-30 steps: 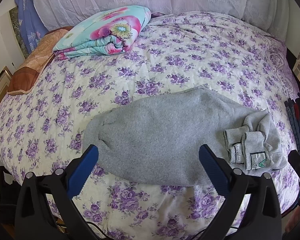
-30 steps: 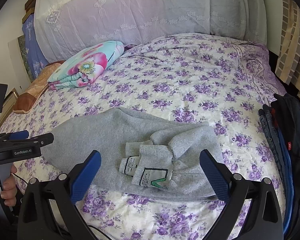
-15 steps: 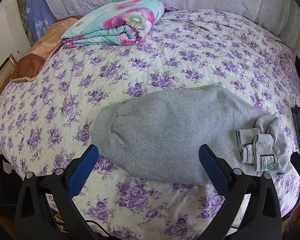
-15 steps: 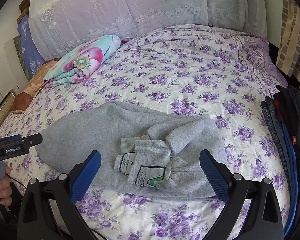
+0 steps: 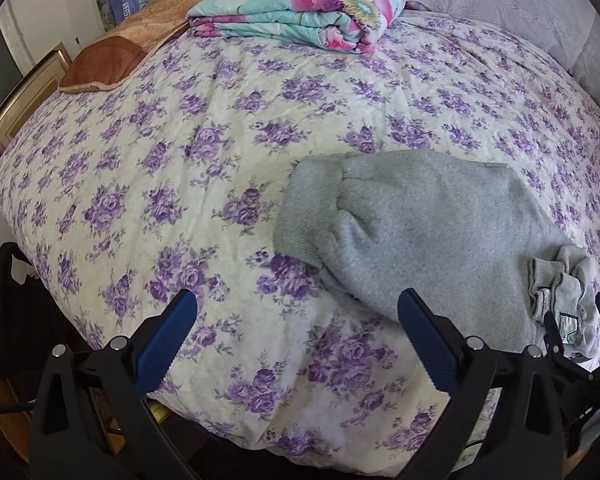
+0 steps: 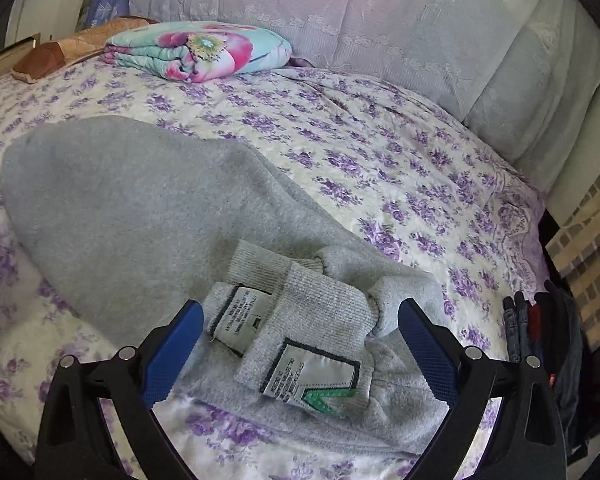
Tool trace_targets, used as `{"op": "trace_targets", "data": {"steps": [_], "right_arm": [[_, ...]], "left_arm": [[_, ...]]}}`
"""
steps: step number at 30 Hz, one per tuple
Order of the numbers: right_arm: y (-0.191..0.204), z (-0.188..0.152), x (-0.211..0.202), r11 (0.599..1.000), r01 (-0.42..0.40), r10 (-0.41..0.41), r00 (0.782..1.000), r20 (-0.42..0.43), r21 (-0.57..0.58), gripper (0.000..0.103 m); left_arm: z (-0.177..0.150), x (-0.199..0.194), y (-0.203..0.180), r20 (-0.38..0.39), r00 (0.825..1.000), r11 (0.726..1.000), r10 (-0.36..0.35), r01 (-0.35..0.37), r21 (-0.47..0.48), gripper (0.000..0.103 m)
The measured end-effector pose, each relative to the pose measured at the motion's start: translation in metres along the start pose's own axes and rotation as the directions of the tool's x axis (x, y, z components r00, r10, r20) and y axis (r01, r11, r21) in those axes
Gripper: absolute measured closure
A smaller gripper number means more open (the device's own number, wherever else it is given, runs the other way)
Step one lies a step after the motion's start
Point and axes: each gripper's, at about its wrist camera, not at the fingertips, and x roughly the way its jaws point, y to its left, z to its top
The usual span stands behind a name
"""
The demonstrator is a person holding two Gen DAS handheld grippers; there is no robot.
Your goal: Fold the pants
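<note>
- Purple-flowered bedspread (image 5: 228, 152) covers the bed; pale lace pillows (image 6: 340, 12) line its far side; a folded floral blanket (image 5: 300, 4) lies near them, with a brown cushion (image 5: 116, 60) just beside it.
- Grey pants (image 5: 428, 232) lie folded lengthwise near the bed's front edge; the ribbed cuffs (image 5: 304, 212) point toward the left side; the waistband (image 6: 320, 312) is rumpled and turned out, showing two white labels (image 6: 308, 380).
- Left gripper (image 5: 298, 320) hovers over bare bedspread just beside the cuff end; its jaws are spread wide, grasping nothing.
- Right gripper (image 6: 300, 330) hangs over the waistband, which sits between its blue fingers (image 6: 176, 352); jaws released, nothing clamped.
- Dark folded clothes (image 6: 552, 340) are stacked at the bed's right edge.
</note>
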Motion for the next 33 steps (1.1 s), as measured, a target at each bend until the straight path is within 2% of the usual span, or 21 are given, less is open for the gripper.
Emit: {"op": "trace_targets", "data": {"steps": [2, 5, 8, 12, 15, 17, 19, 22, 24, 26, 29, 33], "right_arm": [[0.0, 0.0, 0.012, 1.0, -0.018, 0.019, 0.999, -0.036, 0.024, 0.006], [0.008, -0.005, 0.017, 0.999, -0.04, 0.041, 0.999, -0.029, 0.037, 0.008], [0.022, -0.011, 0.026, 1.0, -0.005, 0.005, 0.999, -0.032, -0.016, 0.008], [0.014, -0.02, 0.035, 0.998, -0.031, 0.032, 0.999, -0.015, 0.05, 0.015], [0.01, -0.019, 0.037, 0.998, -0.031, 0.032, 0.999, -0.012, 0.055, 0.027], [0.003, -0.021, 0.038, 0.997, -0.033, 0.033, 0.999, -0.005, 0.072, 0.054], [-0.01, -0.022, 0.039, 0.993, -0.037, 0.038, 0.999, -0.007, 0.114, 0.07], [-0.028, -0.021, 0.035, 0.983, -0.105, 0.105, 0.994, 0.003, 0.153, 0.081], [-0.04, -0.018, 0.027, 0.974, -0.132, 0.129, 0.991, 0.025, 0.185, 0.085], [-0.058, -0.016, 0.016, 0.954, -0.156, 0.148, 0.988, 0.05, 0.255, 0.086], [-0.101, -0.018, -0.002, 0.9, -0.183, 0.157, 0.983, 0.098, 0.396, 0.087], [-0.177, -0.039, -0.02, 0.786, -0.157, 0.099, 0.987, 0.129, 0.598, 0.087]], "left_arm": [[-0.003, -0.001, 0.004, -0.003, 1.0, 1.0, 0.018, -0.018, 0.003, 0.005], [-0.006, -0.001, 0.006, -0.012, 0.999, 0.999, 0.037, -0.036, 0.011, 0.005], [-0.008, -0.001, 0.006, -0.024, 0.998, 0.998, 0.051, -0.05, 0.024, 0.005], [-0.01, 0.001, 0.001, -0.033, 0.998, 0.997, 0.062, -0.06, 0.051, 0.005], [-0.01, 0.003, -0.004, -0.043, 0.997, 0.996, 0.063, -0.06, 0.064, 0.005], [-0.01, 0.004, -0.009, -0.046, 0.997, 0.995, 0.063, -0.06, 0.077, 0.005], [-0.01, 0.003, -0.014, -0.044, 0.997, 0.995, 0.057, -0.053, 0.089, 0.005], [-0.008, 0.003, -0.025, -0.04, 0.998, 0.994, 0.047, -0.043, 0.105, 0.005], [-0.008, 0.002, -0.032, -0.036, 0.999, 0.993, 0.038, -0.033, 0.114, 0.005], [-0.009, 0.002, -0.038, -0.032, 0.999, 0.993, 0.026, -0.022, 0.118, 0.005], [-0.008, 0.001, -0.046, -0.027, 1.0, 0.993, 0.011, -0.008, 0.117, 0.005], [-0.007, 0.001, -0.059, -0.02, 1.0, 0.993, -0.008, 0.01, 0.118, 0.005]]}}
